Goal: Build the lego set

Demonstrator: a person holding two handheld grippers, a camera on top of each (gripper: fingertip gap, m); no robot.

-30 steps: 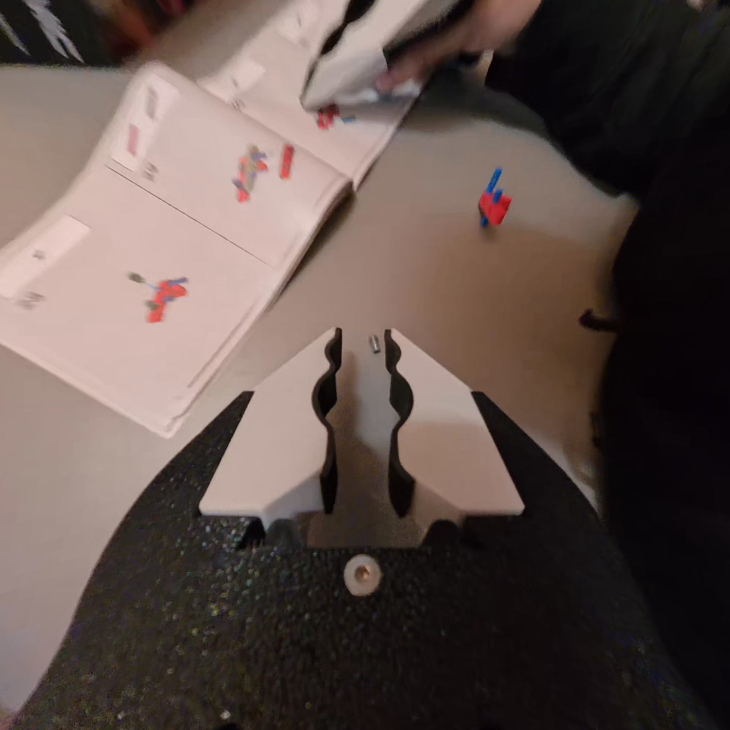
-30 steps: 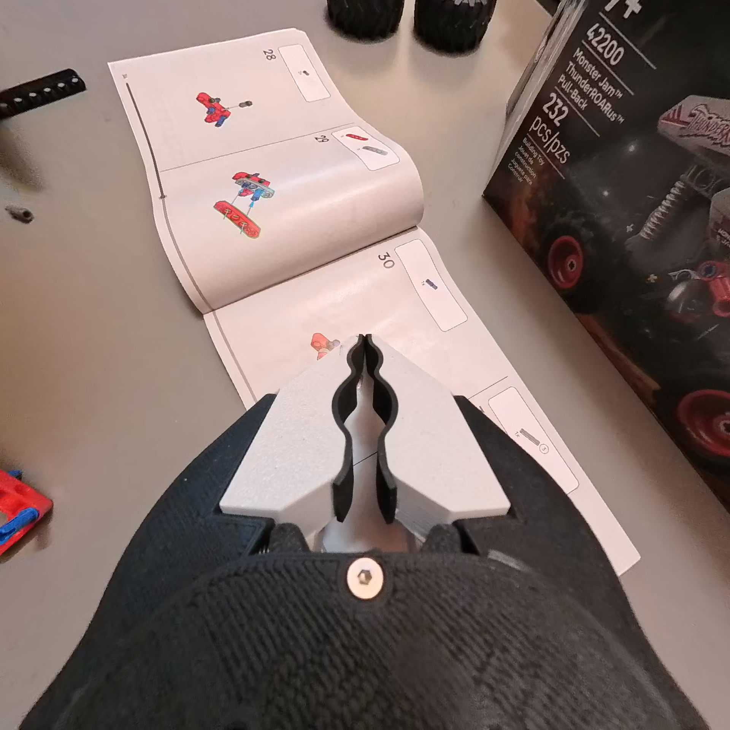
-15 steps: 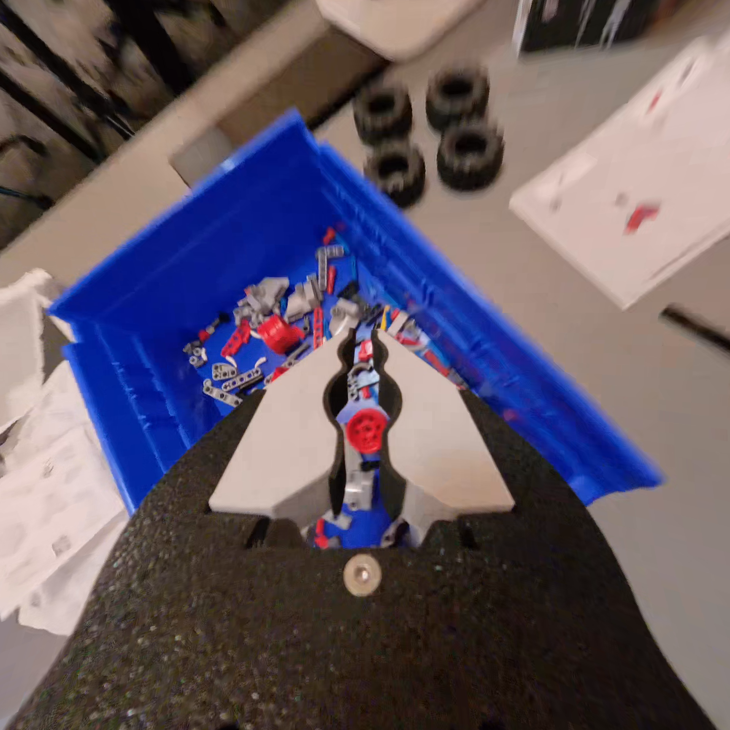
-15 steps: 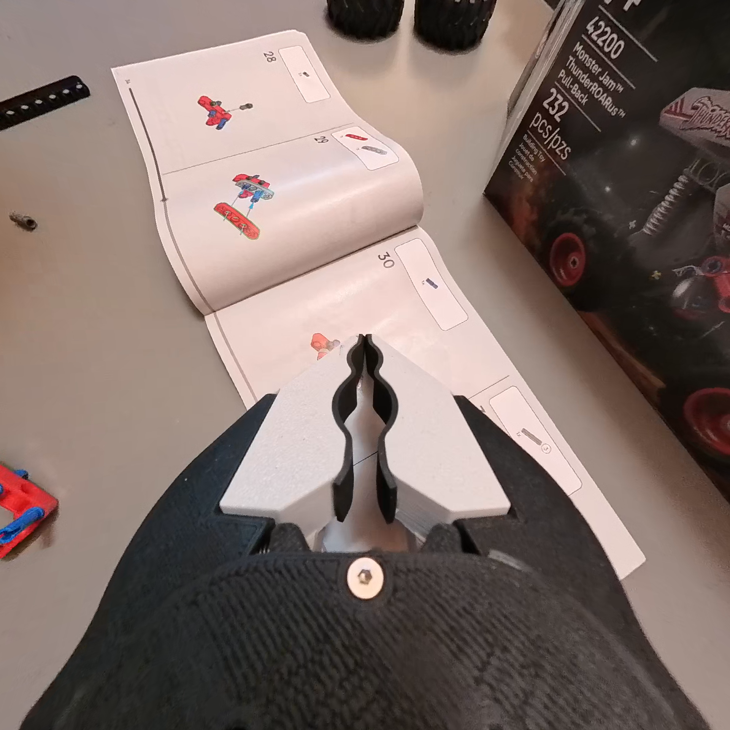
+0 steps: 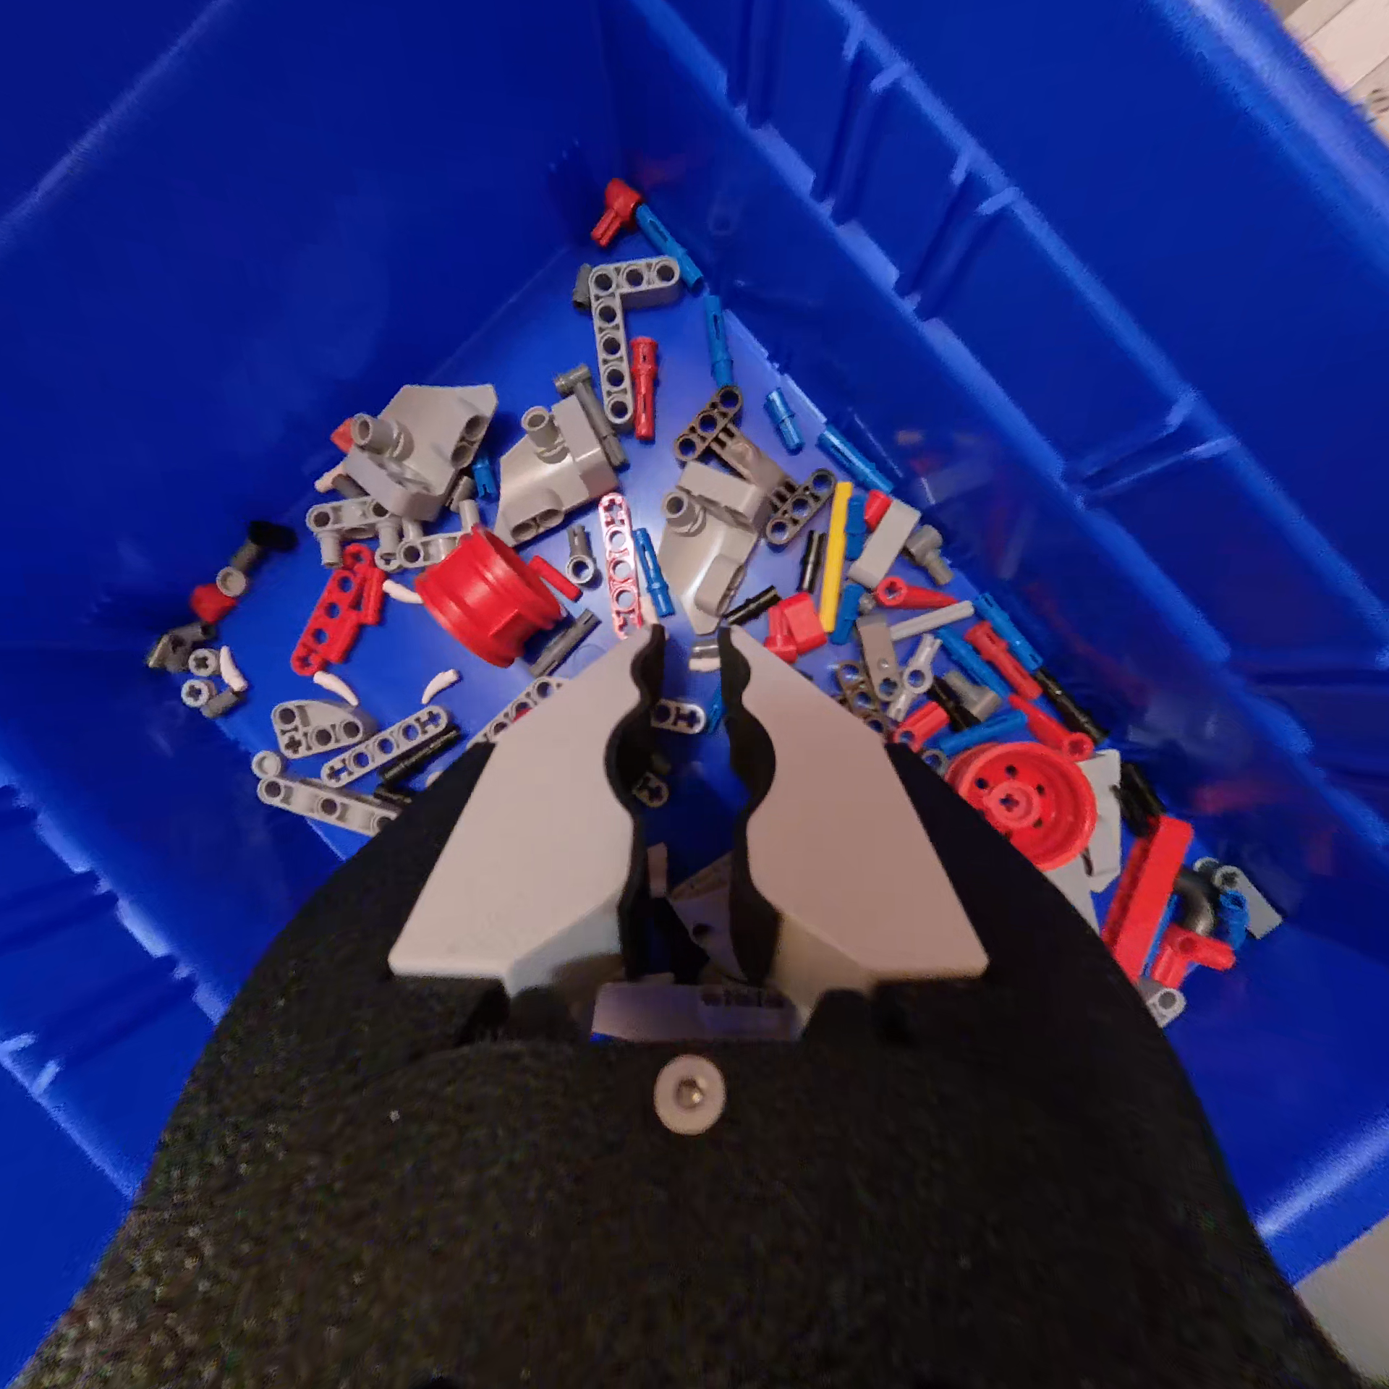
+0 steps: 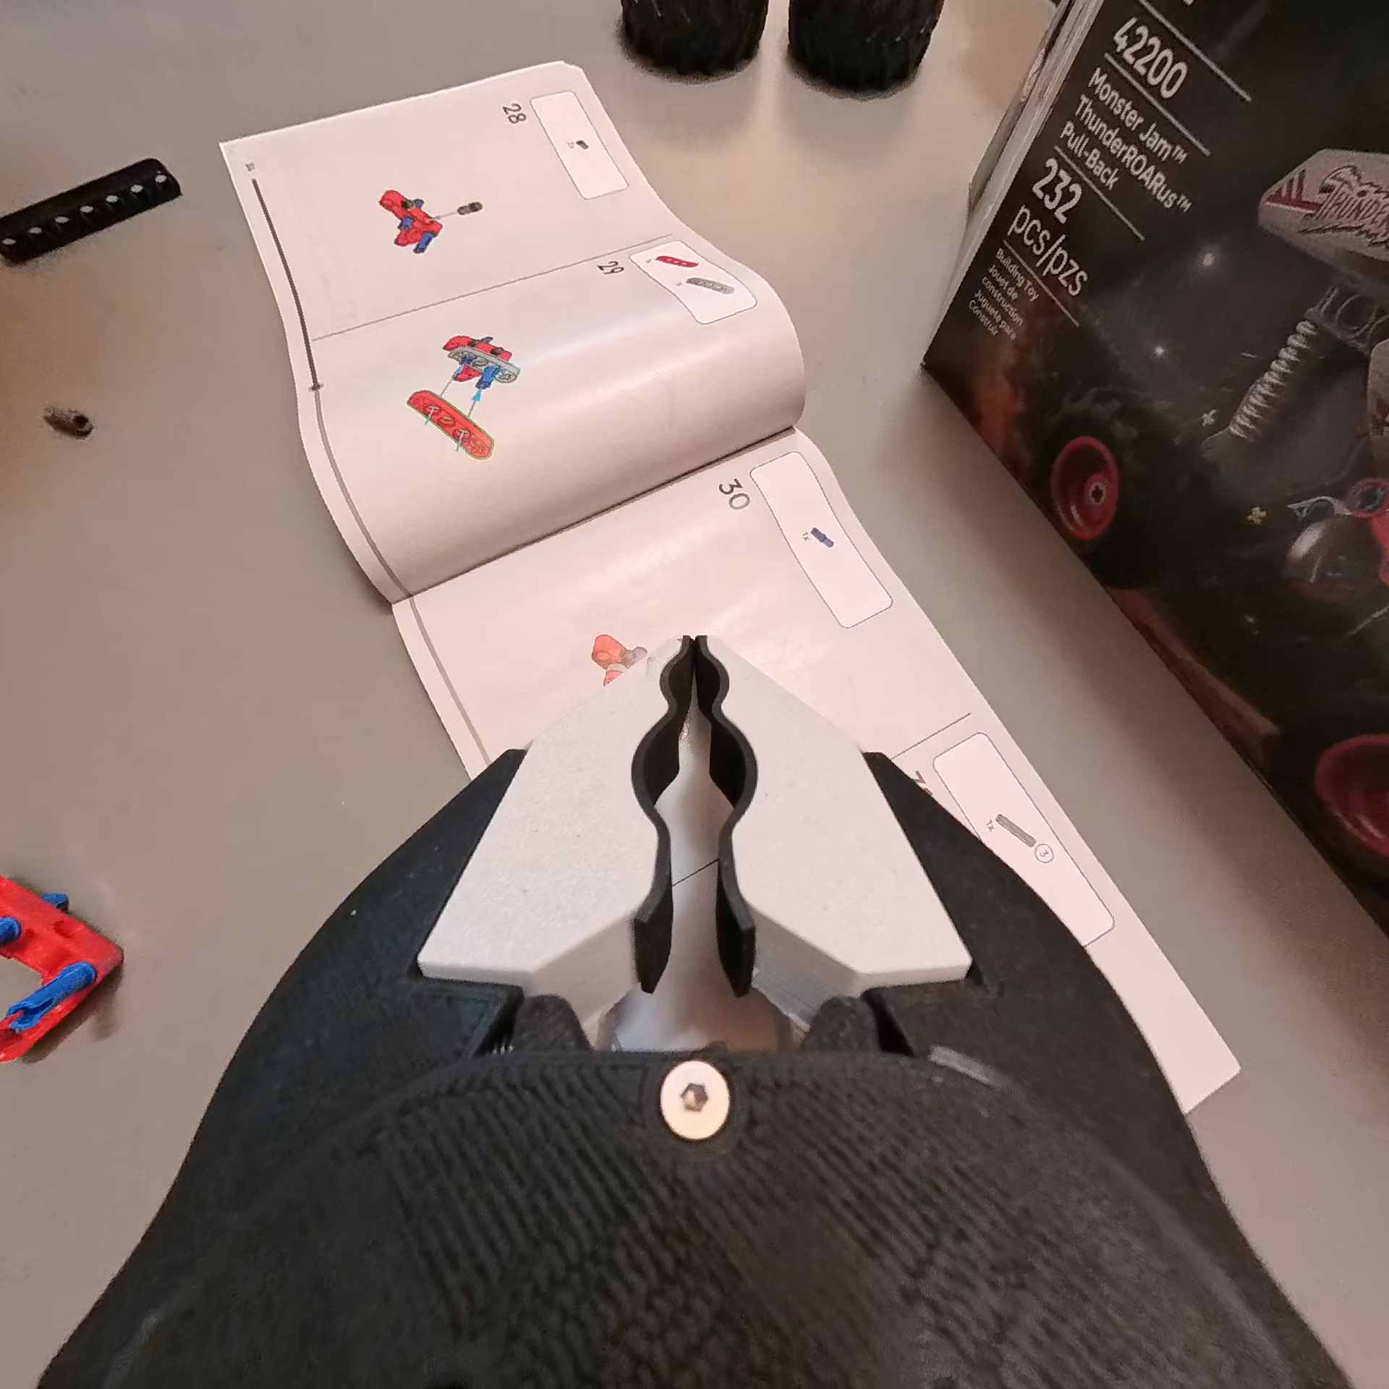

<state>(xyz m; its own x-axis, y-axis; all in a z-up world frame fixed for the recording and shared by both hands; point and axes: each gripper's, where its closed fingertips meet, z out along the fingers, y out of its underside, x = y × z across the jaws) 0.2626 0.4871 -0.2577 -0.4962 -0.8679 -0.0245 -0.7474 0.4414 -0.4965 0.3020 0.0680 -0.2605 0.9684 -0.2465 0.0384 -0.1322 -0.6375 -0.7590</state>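
A second ago the left tool (image 5: 688, 639) hung over the bare tabletop near a tiny grey pin; half a second ago it was swinging toward the blue bin (image 5: 1052, 225); now it is down inside the bin, tips just above the loose pieces, jaws a little apart and holding nothing. The switch from tabletop to bin reads as a search for the next part — the build has paused while a piece is fetched.

Pieces lie thick around the tips: a pale red beam (image 5: 622, 560) just ahead to the left, a red wheel hub (image 5: 488, 594) beyond it, a short blue pin (image 5: 652, 567) beside the beam, a grey panel (image 5: 714, 541) ahead to the right, a second red wheel (image 5: 1018, 797) off to the right; which one is aimed at I cannot tell.

The right tool (image 6: 693, 643) has barely shifted across the three moments; its jaws are pressed together and empty, hovering over the open instruction booklet (image 6: 526, 301). On the tabletop (image 6: 150, 601) the half-built red frame (image 6: 45, 954) with blue pins sits at the left edge, well apart from the tool; a black beam (image 6: 86, 210) and the small pin (image 6: 71, 421) lie farther up; the set's box (image 6: 1172, 376) stands at right, two black tyres (image 6: 691, 37) at the top.

Judging by this, the assembly waits on the bin — a small pin among clutter will want a careful pinch.
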